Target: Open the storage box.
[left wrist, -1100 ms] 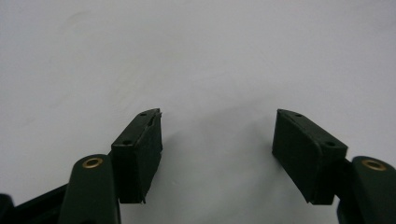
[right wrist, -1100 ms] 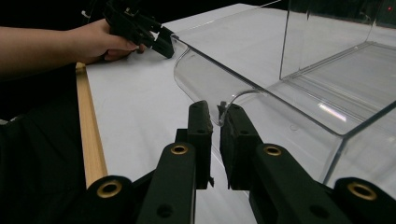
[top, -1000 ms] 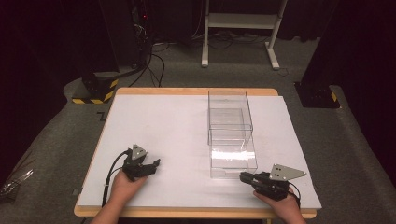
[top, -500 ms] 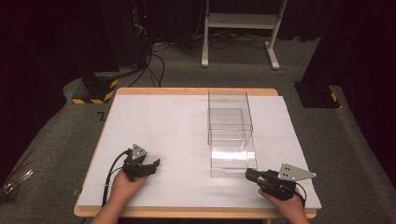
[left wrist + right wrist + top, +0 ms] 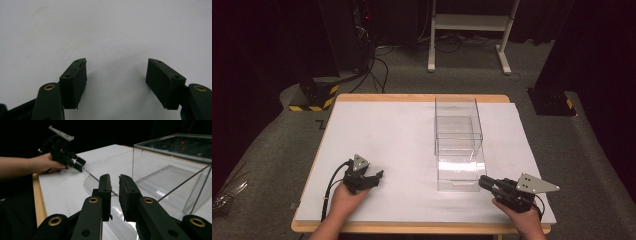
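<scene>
The left claw (image 5: 116, 75) is held released, jaws spread over the bare white desk (image 5: 392, 135) at its near left. The right claw (image 5: 115, 195) is nearly clenched on nothing, just beside the near end of a clear plastic box (image 5: 458, 145) right of centre.

The white table (image 5: 402, 145) is lit brightly from above; surroundings are left dark. Glare is seen on the clear box (image 5: 457, 167) toward 6 o'clock. Soft blur is noted in close views.
</scene>
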Motion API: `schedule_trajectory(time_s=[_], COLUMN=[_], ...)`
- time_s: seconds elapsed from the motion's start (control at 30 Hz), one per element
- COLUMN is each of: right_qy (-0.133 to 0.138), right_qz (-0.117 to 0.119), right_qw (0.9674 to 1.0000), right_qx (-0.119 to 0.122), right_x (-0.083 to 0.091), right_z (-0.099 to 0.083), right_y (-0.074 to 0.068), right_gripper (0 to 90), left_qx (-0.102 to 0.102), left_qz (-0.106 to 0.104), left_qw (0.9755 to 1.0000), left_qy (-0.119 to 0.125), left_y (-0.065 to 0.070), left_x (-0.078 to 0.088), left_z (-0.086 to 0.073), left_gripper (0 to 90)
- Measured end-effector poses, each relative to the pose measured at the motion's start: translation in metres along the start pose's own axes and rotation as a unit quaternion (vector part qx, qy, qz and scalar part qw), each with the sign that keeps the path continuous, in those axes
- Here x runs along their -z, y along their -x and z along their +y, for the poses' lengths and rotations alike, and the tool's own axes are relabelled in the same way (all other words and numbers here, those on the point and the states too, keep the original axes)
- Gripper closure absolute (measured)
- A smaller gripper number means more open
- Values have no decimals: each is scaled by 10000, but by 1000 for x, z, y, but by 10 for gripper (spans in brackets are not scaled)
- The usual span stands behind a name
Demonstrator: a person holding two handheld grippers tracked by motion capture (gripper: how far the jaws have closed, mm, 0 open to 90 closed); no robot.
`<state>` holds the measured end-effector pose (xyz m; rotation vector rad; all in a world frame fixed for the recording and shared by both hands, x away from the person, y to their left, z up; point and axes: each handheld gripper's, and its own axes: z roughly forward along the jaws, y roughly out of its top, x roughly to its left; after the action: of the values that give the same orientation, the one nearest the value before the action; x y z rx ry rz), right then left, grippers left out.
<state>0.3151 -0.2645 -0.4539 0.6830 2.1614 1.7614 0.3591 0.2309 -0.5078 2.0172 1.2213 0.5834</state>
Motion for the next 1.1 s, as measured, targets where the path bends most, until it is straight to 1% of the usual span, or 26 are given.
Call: schedule_trajectory(time_s=[0.07, 0.23, 0.37, 0.47, 0.5, 0.53, 0.6, 0.63, 0.67, 0.73, 0.83, 0.87, 0.9, 0.93, 0.97, 1.07, 1.1], right_qy=[78, 186, 239, 274, 299, 296, 243, 189, 154, 36, -172, -239, -345, -420, -524, -766, -804], right_qz=[-107, -570, -1031, -1292, -1454, -1567, -1866, -2031, -2139, -2453, -2801, -2869, -2953, -2997, -3072, -3171, -3161], right_qw=[9999, 9982, 9942, 9908, 9884, 9866, 9813, 9780, 9757, 9679, 9575, 9553, 9520, 9501, 9472, 9423, 9420], right_qx=[-21, -49, -194, -294, -313, -336, -407, -428, -441, -543, -662, -668, -735, -752, -757, -755, -784], right_x=[2, 6, 10, 15, 17, 18, 21, 22, 22, 22, 21, 20, 19, 18, 16, 13, 13], right_z=[2, 4, 2, 1, -1, -2, -5, -7, -8, -13, -19, -21, -24, -26, -29, -38, -39], right_y=[1, 6, 13, 19, 21, 23, 27, 29, 30, 34, 39, 41, 42, 44, 45, 49, 50], right_gripper=[781, 760, 741, 737, 728, 724, 707, 696, 684, 673, 652, 640, 622, 615, 610, 579, 573], left_qx=[0, -5, -7, -4, -3, -4, -4, -2, -2, -2, -4, -1, -3, -1, -2, -2, -5], left_qz=[1, 4, 6, 5, 5, 4, 3, 4, 3, 2, 2, 2, 2, 2, 1, 1, 3], left_qw=[10000, 10000, 10000, 10000, 10000, 10000, 10000, 10000, 10000, 10000, 10000, 10000, 10000, 10000, 10000, 10000, 10000], left_qy=[0, 0, 1, 1, 2, 0, 0, 0, 1, -1, -1, -1, -1, 0, -1, -1, 0], left_y=[0, 0, 0, 0, 0, 0, 0, 0, 0, 0, 0, 0, 0, 0, 0, 0, 0], left_x=[0, 0, 0, 0, 0, 0, 0, 0, 0, 0, 0, 0, 0, 0, 0, 0, 0], left_z=[0, 0, 0, 0, 0, 0, 0, 0, 0, 0, 0, 0, 0, 0, 0, 0, 0], left_gripper=[333, 333, 333, 333, 333, 333, 333, 333, 333, 333, 333, 333, 333, 333, 333, 333, 333])
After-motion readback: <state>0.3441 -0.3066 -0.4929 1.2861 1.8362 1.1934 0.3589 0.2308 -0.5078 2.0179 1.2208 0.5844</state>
